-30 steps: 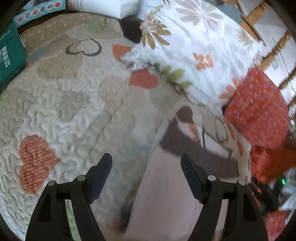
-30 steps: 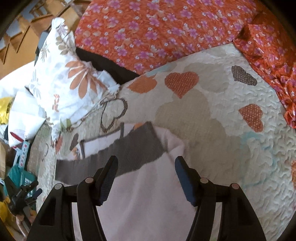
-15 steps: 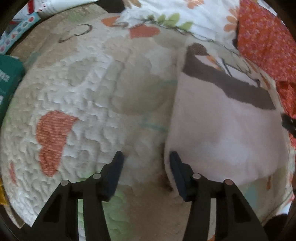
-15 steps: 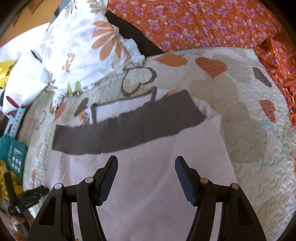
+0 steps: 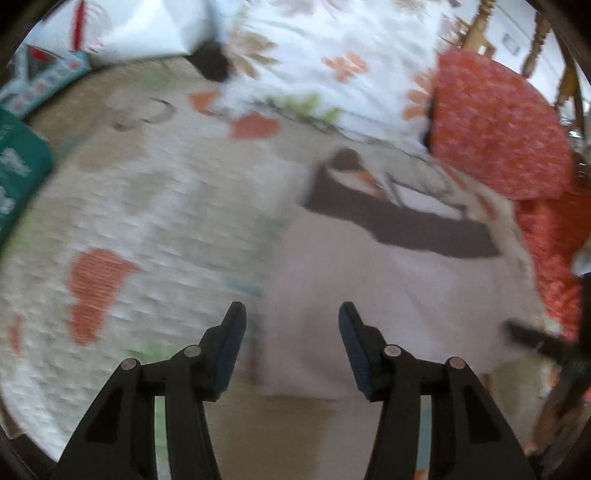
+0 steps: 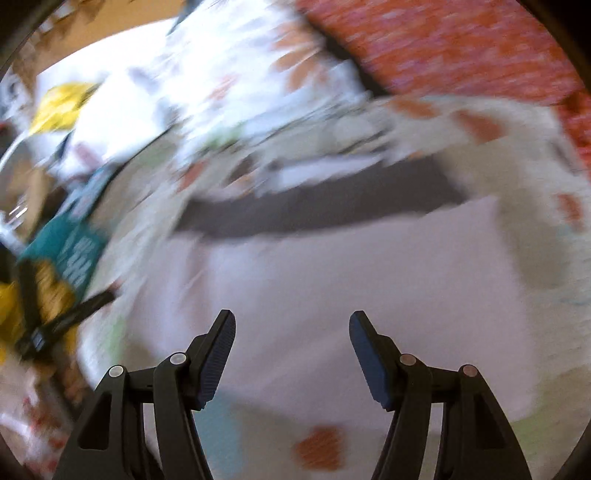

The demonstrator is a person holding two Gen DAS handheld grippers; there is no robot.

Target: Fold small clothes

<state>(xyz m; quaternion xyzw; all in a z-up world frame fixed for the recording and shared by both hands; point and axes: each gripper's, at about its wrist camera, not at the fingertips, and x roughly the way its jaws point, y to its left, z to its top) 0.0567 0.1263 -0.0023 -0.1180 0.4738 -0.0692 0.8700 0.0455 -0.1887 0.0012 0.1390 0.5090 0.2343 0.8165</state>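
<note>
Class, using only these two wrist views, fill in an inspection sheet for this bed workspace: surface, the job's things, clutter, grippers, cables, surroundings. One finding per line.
Surface: quilted bedspread with orange heart patches; both views are motion-blurred.
Job's things: pale pink garment with a dark grey band lies spread flat on the quilt.
Clutter: teal box at the quilt's left edge; a yellow item, too blurred to identify.
Grippers: left gripper open, over the garment's near edge; right gripper open above the garment; neither holds anything.
Cables: nothing seen.
Surroundings: white floral pillow, orange floral cushion, wooden spindles behind.
</note>
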